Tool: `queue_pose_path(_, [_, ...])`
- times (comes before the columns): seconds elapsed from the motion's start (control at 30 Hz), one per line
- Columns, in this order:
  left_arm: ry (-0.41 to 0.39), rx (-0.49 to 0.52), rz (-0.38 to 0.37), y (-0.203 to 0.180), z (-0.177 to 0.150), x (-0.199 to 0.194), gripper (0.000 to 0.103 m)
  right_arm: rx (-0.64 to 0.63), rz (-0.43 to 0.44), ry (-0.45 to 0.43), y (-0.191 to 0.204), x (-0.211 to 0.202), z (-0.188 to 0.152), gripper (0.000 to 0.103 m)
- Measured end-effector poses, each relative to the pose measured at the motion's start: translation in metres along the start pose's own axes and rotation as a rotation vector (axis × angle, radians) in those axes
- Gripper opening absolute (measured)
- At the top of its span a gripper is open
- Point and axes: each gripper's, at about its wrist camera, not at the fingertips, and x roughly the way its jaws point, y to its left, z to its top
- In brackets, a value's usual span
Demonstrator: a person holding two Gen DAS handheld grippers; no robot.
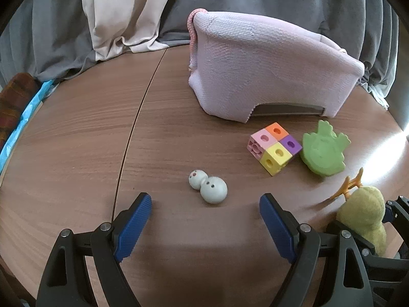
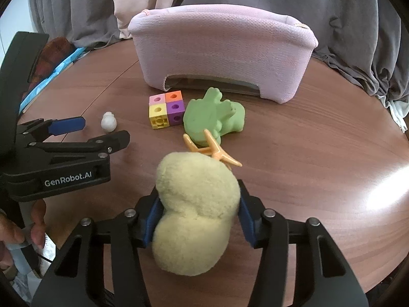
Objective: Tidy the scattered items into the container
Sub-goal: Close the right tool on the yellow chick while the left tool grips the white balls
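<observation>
1. The right gripper point(image 2: 196, 220) is squeezing a yellow plush toy point(image 2: 195, 212): both blue pads are pressing into its narrow waist, jaws roughly half closed, and the plush is bulging out above and below them.
2. The left gripper point(image 1: 205, 226) is holding nothing; its jaws are standing wide apart, and the small white snowman figure point(image 1: 208, 186) is lying just ahead of the gap between the pads, not touching either one.
3. The pink fabric container point(image 2: 225, 48) is sitting well beyond both sets of jaws, its opening facing up.
4. Ahead of the right jaws an orange hair clip point(image 2: 211, 151) is lying right at the plush's far end, with the green dinosaur toy point(image 2: 212, 117) and the coloured block cube point(image 2: 166, 112) beyond it.
5. Risks, as I judge them:
   - the plush is soft, so it may be slipping through the pads during lifting;
   - the clip may be snagging on the plush and getting dragged;
   - the round snowman may be rolling away if one left pad nudges it first;
   - the container's soft rim may be folding under a low carry.
</observation>
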Motion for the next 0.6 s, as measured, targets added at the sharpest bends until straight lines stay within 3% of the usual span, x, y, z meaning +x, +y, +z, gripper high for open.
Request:
queue_pose_path(0.33, [-0.013, -0.019, -0.016, 0.0054, 0.004, 0.0049, 0.082, 0.016, 0.024, 0.001, -0.0047, 0.0047, 0.0059, 0.048])
queue_pose_path(0.4, [-0.022, -0.02, -0.007, 0.0055, 0.0036, 0.0034, 0.067, 0.015, 0.027, 0.001, -0.0047, 0.0049, 0.0058, 0.048])
queue_pose_path(0.6, [-0.025, -0.021, 0.005, 0.0084, 0.0055, 0.0008, 0.037, 0.009, 0.029, 0.0, -0.0048, 0.006, 0.0066, 0.048])
